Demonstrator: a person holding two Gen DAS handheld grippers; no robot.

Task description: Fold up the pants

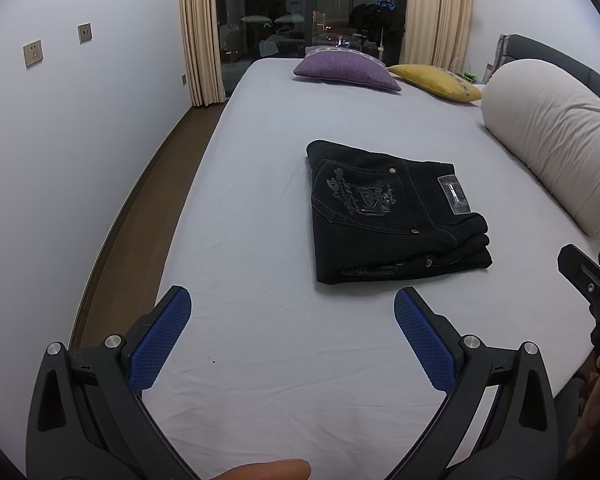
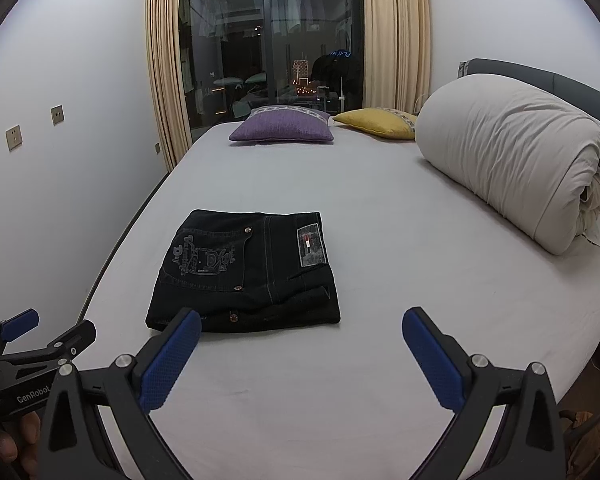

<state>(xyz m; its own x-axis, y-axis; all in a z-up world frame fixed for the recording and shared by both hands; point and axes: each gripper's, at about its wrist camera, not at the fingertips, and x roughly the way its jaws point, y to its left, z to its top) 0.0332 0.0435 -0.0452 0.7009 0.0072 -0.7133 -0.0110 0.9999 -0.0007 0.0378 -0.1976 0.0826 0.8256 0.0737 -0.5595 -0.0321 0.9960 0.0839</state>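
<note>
Your left hand-held gripper (image 1: 292, 312) hangs above the bed (image 1: 260, 200) with its blue pads spread wide and nothing between them; your right hand-held gripper (image 2: 302, 332) is likewise apart and empty. The pants (image 2: 246, 272) lie folded on the bed, just ahead of both.

"GenRobot" on left gripper (image 2: 48, 330); pocket (image 2: 204, 258) lettering perhaps "D".
</note>
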